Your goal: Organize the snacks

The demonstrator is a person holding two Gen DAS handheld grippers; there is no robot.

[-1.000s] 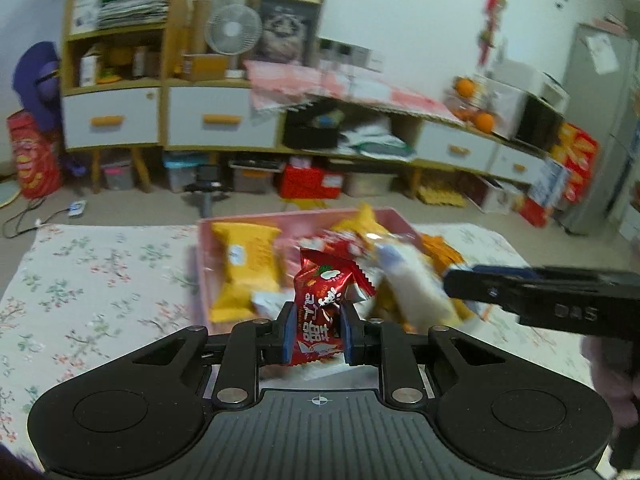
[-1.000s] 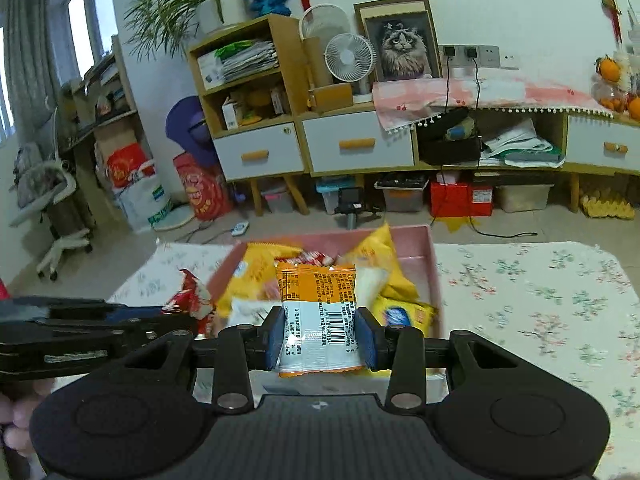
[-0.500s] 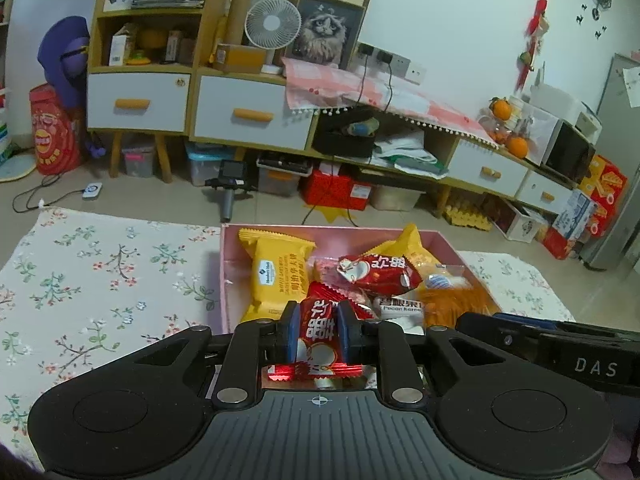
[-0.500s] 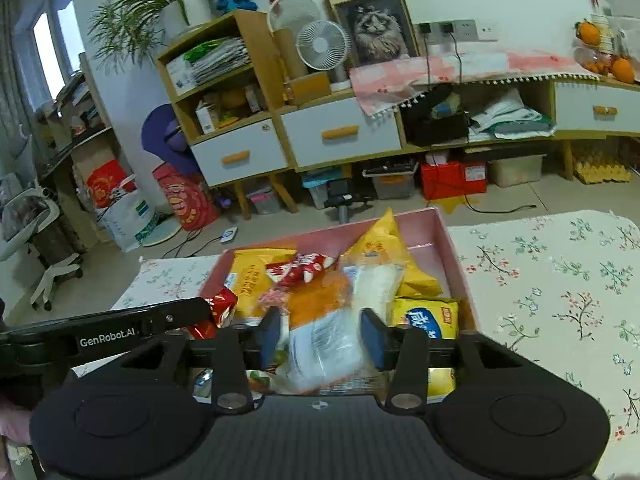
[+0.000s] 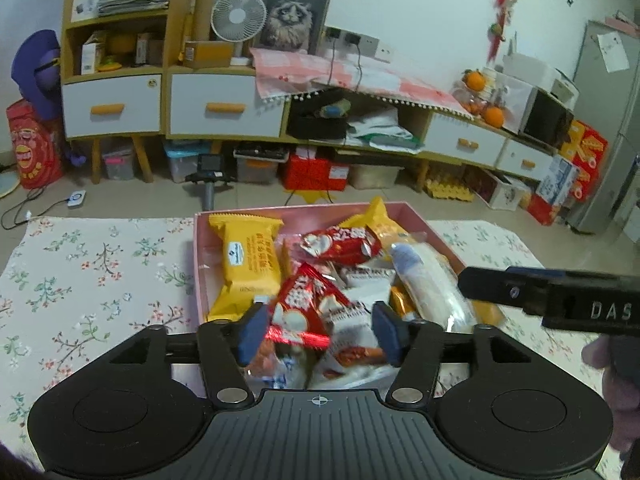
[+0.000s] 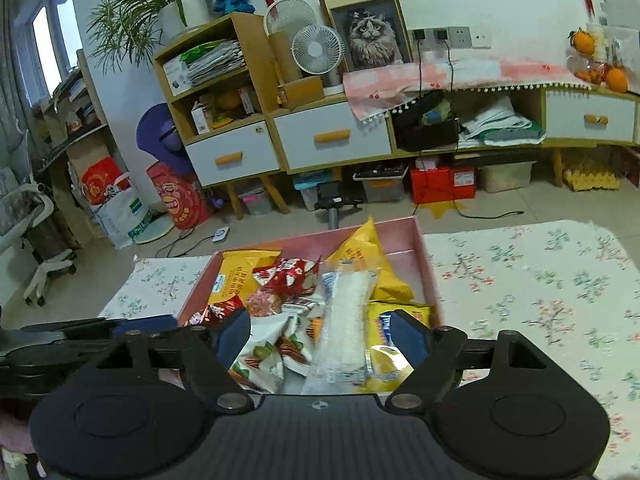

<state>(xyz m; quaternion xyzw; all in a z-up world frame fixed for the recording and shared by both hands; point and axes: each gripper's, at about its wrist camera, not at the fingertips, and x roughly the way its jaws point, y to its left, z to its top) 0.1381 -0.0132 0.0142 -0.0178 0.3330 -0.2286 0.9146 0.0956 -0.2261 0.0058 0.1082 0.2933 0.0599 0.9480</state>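
Note:
A pink box point(image 5: 196, 248) on the floral cloth holds several snack packets. In the left wrist view my left gripper point(image 5: 318, 330) is open above the box's near end; a red packet point(image 5: 298, 308) lies loose against its left pad. A yellow packet point(image 5: 246, 258) and a long white packet point(image 5: 426, 284) lie in the box. In the right wrist view my right gripper point(image 6: 318, 340) is open over the pink box point(image 6: 426, 264), with the long white packet point(image 6: 348, 320) lying free between its pads. The right gripper's body also shows in the left wrist view, at the right.
The floral cloth point(image 5: 92, 280) spreads left of the box and, in the right wrist view, to its right point(image 6: 540, 300). Wooden cabinets with white drawers point(image 5: 224, 108) stand behind, with storage boxes on the floor beneath them.
Both grippers have opened. The left has let go of the red packet and the right of its orange-and-white packet; both packets have dropped into the box.

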